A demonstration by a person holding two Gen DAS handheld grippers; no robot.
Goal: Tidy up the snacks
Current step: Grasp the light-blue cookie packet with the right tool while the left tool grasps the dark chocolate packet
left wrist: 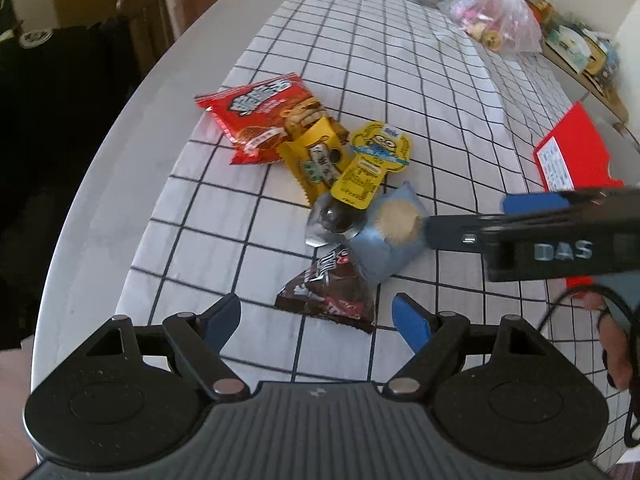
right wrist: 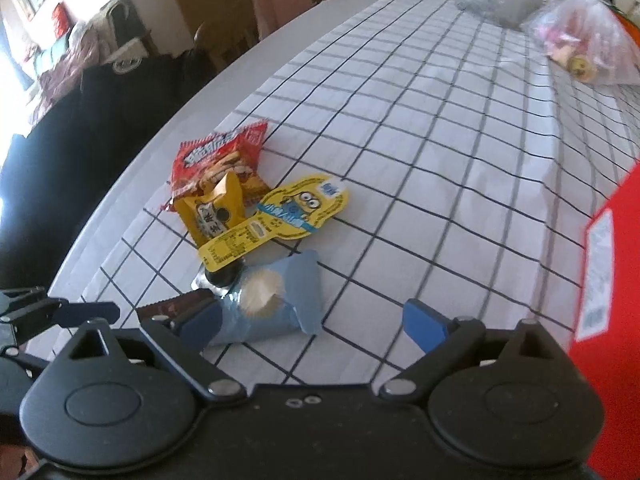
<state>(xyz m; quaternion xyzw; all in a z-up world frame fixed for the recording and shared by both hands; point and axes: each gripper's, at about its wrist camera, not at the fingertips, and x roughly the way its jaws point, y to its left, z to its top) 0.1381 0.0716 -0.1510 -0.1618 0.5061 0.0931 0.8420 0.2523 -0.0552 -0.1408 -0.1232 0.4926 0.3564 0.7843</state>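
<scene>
Both grippers over snack pile, jaws wide, nothing held. Right gripper [right wrist: 314, 326] straddles blue packet [right wrist: 276, 300]; left gripper [left wrist: 318, 320] above brown packet [left wrist: 332, 292]. Advice: center pads on one packet, avoid neighbours, squeeze gently.

1. The right gripper [right wrist: 316, 328] hangs with its blue-padded jaws apart over a white cloth with a black grid [right wrist: 440, 140].
2. A pale blue foil snack packet [right wrist: 276, 304] lies between the jaws, against the left pad.
3. Beyond lie a yellow Minion-printed pouch [right wrist: 280, 216], a small yellow wrapper [right wrist: 216, 208] and a red biscuit packet [right wrist: 216, 160].
4. A red box [right wrist: 612, 280] stands at the right edge.
</scene>
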